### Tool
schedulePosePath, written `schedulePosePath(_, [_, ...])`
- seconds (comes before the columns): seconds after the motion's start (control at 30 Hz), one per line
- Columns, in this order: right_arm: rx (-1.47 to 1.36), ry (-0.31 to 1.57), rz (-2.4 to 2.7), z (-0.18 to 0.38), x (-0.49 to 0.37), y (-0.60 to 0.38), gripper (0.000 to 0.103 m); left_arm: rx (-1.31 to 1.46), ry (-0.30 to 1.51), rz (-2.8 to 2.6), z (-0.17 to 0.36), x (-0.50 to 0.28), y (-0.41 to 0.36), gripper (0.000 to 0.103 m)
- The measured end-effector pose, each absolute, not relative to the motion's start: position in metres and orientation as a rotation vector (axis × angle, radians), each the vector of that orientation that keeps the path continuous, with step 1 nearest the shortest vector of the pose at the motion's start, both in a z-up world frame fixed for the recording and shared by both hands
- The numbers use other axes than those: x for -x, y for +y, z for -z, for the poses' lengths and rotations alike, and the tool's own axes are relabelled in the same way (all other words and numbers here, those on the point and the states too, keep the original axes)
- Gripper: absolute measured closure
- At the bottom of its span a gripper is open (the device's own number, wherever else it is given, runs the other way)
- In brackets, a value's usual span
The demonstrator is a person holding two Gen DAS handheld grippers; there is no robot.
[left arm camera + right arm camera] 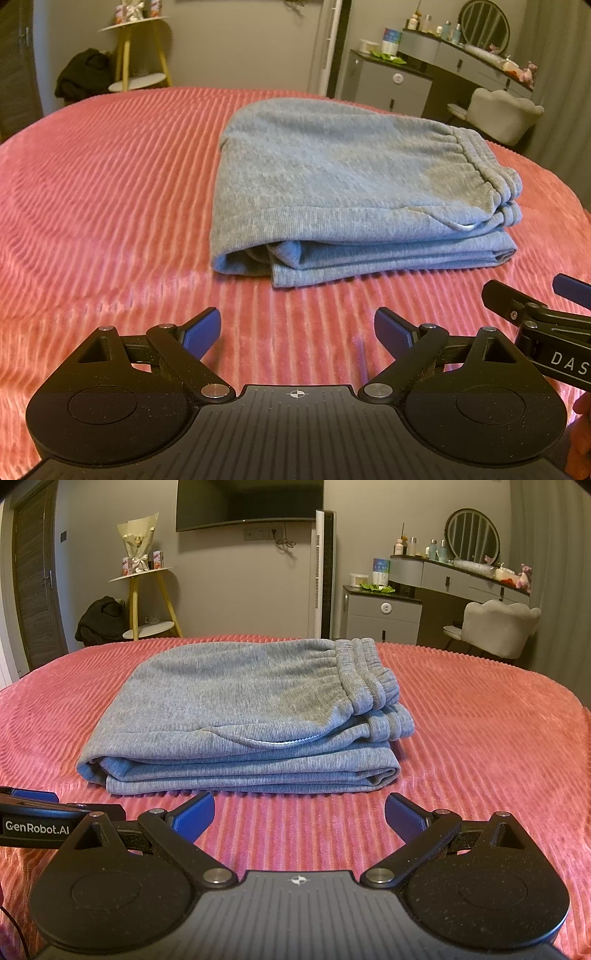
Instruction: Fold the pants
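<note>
The grey pants [332, 177] lie folded into a thick stacked rectangle on the pink ribbed bedspread [110, 206], waistband at the right. In the right wrist view the pants [240, 709] sit straight ahead, folded edges facing me. My left gripper [297, 332] is open and empty, a short way in front of the pants. My right gripper [300, 818] is open and empty, just short of the folded front edge. The right gripper also shows at the right edge of the left wrist view [532, 295]. The left gripper shows at the left edge of the right wrist view [55, 808].
Beyond the bed stand a yellow-legged side table [147, 590], a dark bag [99, 620] on the floor, a tall white fan [325, 572], a grey dresser [384, 613], a vanity with mirror [469, 565] and a pale chair [498, 624].
</note>
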State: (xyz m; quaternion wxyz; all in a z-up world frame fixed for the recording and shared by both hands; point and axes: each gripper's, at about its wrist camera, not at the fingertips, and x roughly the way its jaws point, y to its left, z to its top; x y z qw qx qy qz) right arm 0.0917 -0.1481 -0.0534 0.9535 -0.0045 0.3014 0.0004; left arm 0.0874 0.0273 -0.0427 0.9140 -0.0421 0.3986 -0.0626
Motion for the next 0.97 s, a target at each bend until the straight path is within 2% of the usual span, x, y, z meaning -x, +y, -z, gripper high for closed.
schedulePosePath(0.97, [0.016,0.622,-0.001,0.0571,-0.0942,-0.1506,0.004,0.076,0.793,0.154,0.0446,-0.0841,0.0253,0.009])
